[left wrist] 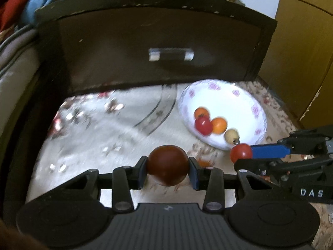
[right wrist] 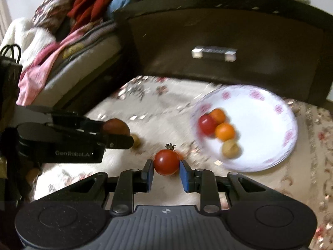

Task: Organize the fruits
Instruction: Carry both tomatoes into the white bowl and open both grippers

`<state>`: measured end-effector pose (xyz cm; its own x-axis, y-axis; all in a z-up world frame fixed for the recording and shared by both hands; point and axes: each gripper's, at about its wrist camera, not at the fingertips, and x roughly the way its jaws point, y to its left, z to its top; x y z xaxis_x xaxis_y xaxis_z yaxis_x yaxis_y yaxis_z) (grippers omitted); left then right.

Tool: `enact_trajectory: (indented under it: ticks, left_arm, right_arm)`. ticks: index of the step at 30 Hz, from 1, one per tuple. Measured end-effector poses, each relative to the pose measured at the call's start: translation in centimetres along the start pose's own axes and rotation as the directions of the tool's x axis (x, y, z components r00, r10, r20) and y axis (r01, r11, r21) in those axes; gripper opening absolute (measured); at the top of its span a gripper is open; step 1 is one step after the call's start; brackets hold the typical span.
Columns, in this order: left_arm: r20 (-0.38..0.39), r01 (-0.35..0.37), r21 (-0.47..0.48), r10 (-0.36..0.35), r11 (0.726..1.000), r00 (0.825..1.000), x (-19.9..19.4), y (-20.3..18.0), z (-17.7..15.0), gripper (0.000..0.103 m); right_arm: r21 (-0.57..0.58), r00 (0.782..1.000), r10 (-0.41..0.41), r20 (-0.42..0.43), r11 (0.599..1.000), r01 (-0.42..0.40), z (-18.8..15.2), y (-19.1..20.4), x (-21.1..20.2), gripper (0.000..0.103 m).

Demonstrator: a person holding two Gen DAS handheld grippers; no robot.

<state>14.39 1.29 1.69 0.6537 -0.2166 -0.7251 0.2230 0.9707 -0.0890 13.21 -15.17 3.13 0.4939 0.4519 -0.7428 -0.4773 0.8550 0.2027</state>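
My left gripper (left wrist: 168, 169) is shut on a dark red round fruit (left wrist: 167, 164) held above the patterned cloth. My right gripper (right wrist: 166, 169) is shut on a small red tomato (right wrist: 166, 162) with a dry stem. The right gripper also shows in the left wrist view (left wrist: 242, 157), its tomato (left wrist: 241, 152) at the near rim of the white floral plate (left wrist: 245, 104). The plate (right wrist: 270, 112) holds a red tomato (right wrist: 206, 123), two orange fruits (right wrist: 224, 131) and a tan fruit (right wrist: 230, 148). The left gripper (right wrist: 119, 134) appears at the left of the right wrist view.
A dark wooden drawer front (left wrist: 158, 48) with a metal handle (left wrist: 171, 54) stands behind the cloth. A small tan fruit (right wrist: 136, 141) lies on the cloth beside the left gripper. A bed with piled clothes (right wrist: 62, 41) is at the left.
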Motion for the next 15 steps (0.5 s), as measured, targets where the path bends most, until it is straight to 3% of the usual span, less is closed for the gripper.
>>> enact_trajectory:
  ticks: [15]
  left_arm:
    - [0.008, 0.037, 0.094, -0.038, 0.995, 0.999, 4.9, -4.7, 4.2, 0.047]
  right_arm:
    - [0.078, 0.993, -0.104, 0.055, 0.992, 0.100, 1.8, -6.3, 0.6, 0.022]
